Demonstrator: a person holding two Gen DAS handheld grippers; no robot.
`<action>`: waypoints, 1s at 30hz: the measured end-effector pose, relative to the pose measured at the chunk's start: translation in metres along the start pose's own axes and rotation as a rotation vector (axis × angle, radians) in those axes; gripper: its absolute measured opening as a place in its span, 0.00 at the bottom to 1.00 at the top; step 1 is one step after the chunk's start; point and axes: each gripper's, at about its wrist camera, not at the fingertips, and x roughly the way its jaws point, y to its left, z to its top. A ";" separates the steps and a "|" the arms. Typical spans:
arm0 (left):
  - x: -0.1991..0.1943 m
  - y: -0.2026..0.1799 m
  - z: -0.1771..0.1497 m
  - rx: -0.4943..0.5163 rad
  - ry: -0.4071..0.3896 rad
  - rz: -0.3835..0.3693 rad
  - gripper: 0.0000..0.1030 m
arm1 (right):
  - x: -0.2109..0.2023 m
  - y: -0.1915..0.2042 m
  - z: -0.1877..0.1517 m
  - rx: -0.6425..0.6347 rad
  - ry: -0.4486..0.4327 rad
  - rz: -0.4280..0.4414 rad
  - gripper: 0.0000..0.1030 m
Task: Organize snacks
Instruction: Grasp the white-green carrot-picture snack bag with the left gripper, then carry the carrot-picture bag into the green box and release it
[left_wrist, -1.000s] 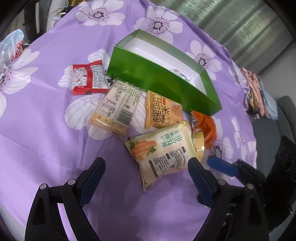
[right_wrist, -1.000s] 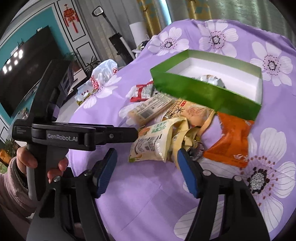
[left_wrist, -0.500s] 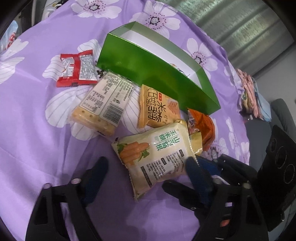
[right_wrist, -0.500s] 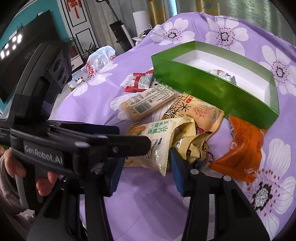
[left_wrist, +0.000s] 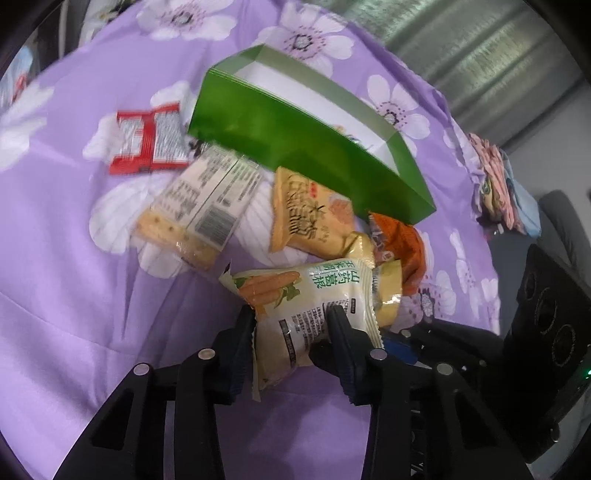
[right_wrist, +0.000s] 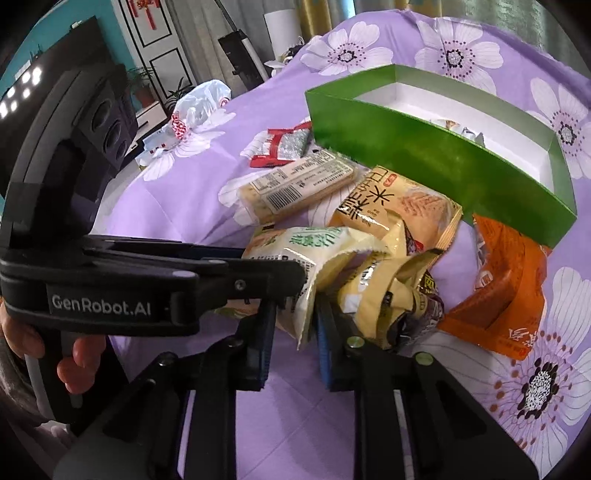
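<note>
A white snack bag with a carrot picture (left_wrist: 317, 299) lies at the front of a pile of snacks on the purple flowered cloth. My left gripper (left_wrist: 291, 321) is shut on its near end. My right gripper (right_wrist: 295, 321) is shut on the bag's other edge (right_wrist: 306, 266). Behind it lie a yellow rice cracker bag (left_wrist: 306, 218) (right_wrist: 395, 206), a cracker pack with a barcode (left_wrist: 199, 210) (right_wrist: 295, 188), a red packet (left_wrist: 151, 140) (right_wrist: 284, 147) and an orange packet (left_wrist: 399, 240) (right_wrist: 498, 295). The green box (left_wrist: 303, 147) (right_wrist: 424, 155) stands open behind them with a wrapped snack inside.
A crumpled yellow wrapper (right_wrist: 384, 295) sits beside the carrot bag. A white plastic bag (right_wrist: 199, 107) lies at the far left of the cloth. Folded cloths (left_wrist: 498, 184) lie at the right edge. The left gripper's body (right_wrist: 110, 273) crosses the right wrist view.
Both grippers moved in on the carrot bag and closed on it, the left on its near end, the right on its other edge. The bag is crumpled and slightly lifted.
</note>
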 end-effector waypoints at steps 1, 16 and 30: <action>-0.004 -0.004 0.000 0.015 -0.014 0.005 0.40 | -0.003 0.001 0.001 -0.002 -0.009 0.001 0.20; -0.035 -0.055 0.055 0.177 -0.162 0.000 0.40 | -0.059 -0.013 0.045 -0.017 -0.200 -0.030 0.20; 0.004 -0.090 0.134 0.265 -0.192 0.025 0.40 | -0.061 -0.082 0.101 0.039 -0.275 -0.108 0.20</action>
